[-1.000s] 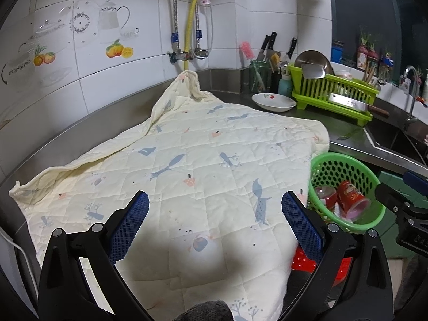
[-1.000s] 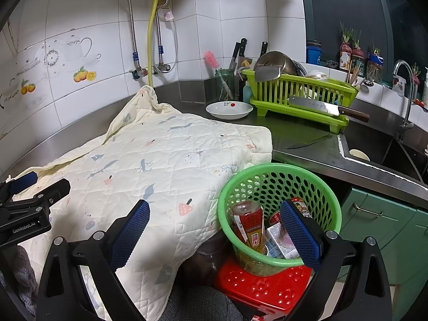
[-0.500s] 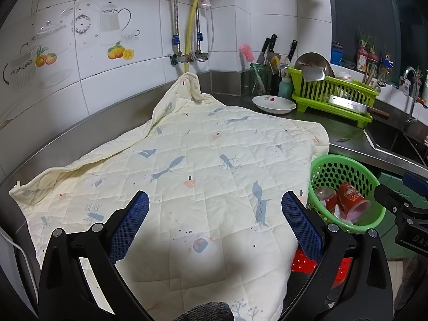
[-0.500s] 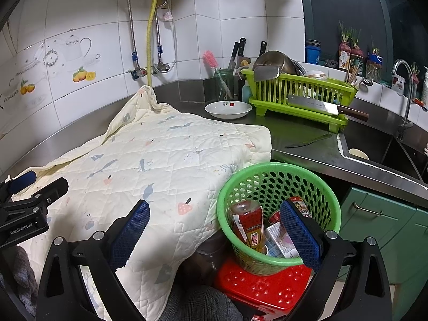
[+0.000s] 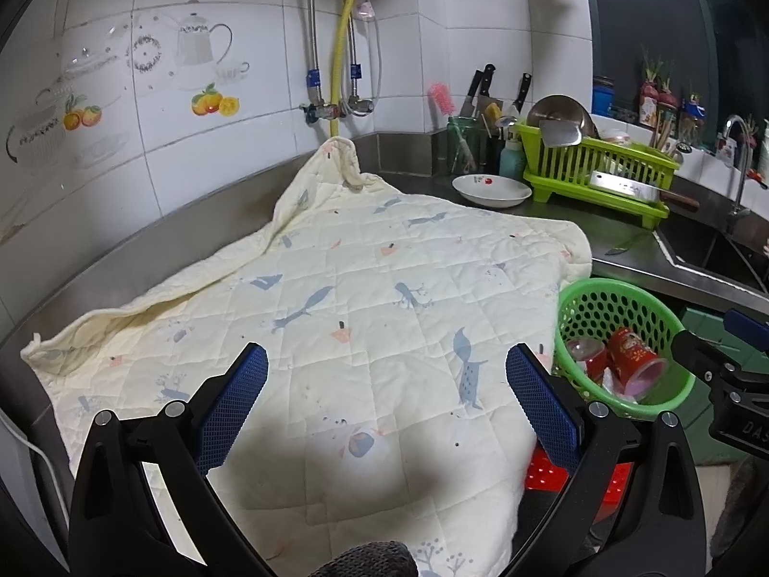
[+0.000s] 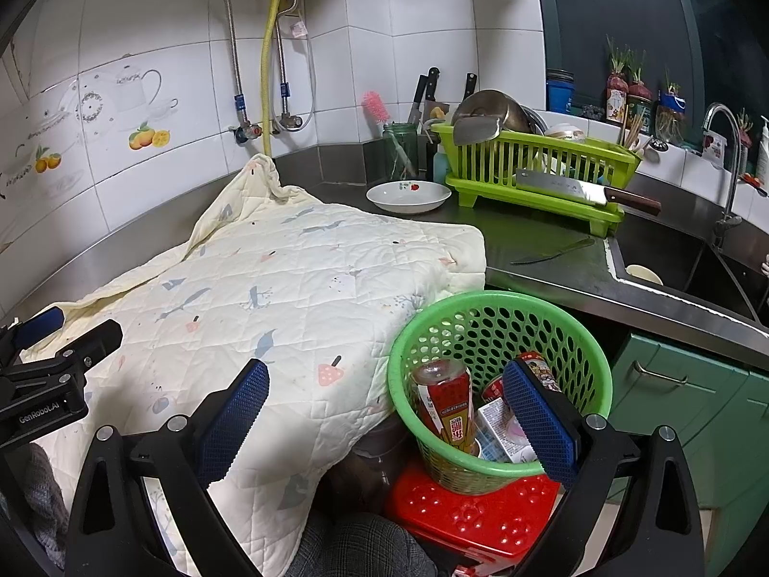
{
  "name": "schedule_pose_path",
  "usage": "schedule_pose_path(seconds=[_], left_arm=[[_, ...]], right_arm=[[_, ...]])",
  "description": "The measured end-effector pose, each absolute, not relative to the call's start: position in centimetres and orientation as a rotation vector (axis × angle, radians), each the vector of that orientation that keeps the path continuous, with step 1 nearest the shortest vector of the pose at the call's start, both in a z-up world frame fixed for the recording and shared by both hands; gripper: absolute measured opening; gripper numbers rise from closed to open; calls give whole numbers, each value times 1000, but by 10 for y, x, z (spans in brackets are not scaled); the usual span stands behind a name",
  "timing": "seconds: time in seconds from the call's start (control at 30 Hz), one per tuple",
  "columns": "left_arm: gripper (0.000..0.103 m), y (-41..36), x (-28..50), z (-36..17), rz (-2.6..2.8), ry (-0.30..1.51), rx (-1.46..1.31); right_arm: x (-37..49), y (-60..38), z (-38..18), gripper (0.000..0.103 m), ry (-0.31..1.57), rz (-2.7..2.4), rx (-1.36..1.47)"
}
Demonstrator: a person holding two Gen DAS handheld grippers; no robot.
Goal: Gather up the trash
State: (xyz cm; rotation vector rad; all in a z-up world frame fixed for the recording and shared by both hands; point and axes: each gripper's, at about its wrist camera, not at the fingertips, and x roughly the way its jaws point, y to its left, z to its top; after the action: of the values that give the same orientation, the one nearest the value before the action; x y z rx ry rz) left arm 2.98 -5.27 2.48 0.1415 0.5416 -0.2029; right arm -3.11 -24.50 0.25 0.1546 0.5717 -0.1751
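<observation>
Right wrist view: the right gripper (image 6: 384,408) has its jaws spread wide with nothing between them, hanging above the near rim of the green mesh basket (image 6: 500,307). That basket stands on a red plastic stool (image 6: 476,514), just beside the edge of the steel counter (image 6: 543,240), and holds the trash: a red drink can (image 6: 444,401) standing upright, a second red can partly hidden behind the right finger, and a small carton (image 6: 495,425) lying between them.

In the left wrist view the left gripper (image 5: 387,404) is equally wide open and empty, hovering over the quilted cream cloth (image 5: 360,288) that covers the counter. No loose trash shows on the cloth from either camera, so the collecting looks close to finished, or finished.

If anything remains, it is probably under a fold or off to the side. A good move would be to sweep each camera slowly over the cloth's edges with the jaws kept wide, and to drop any find well inside the basket rim, since the basket sits light on the stool and could tip if knocked.

Both grippers point forward and slightly downward, side by side, the left one over the cloth and the right one over the basket.
</observation>
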Motion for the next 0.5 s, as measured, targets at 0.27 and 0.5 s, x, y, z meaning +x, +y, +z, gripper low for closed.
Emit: schedule_pose_path(seconds=[0.27,0.5], left_arm=[[98,-57,23,28,-238,515,150],[98,-57,20,29,-273,505,143]], right_arm=[[-31,-245,3,95,574,-174,155],[-32,-246,2,95,572,-176,154]])
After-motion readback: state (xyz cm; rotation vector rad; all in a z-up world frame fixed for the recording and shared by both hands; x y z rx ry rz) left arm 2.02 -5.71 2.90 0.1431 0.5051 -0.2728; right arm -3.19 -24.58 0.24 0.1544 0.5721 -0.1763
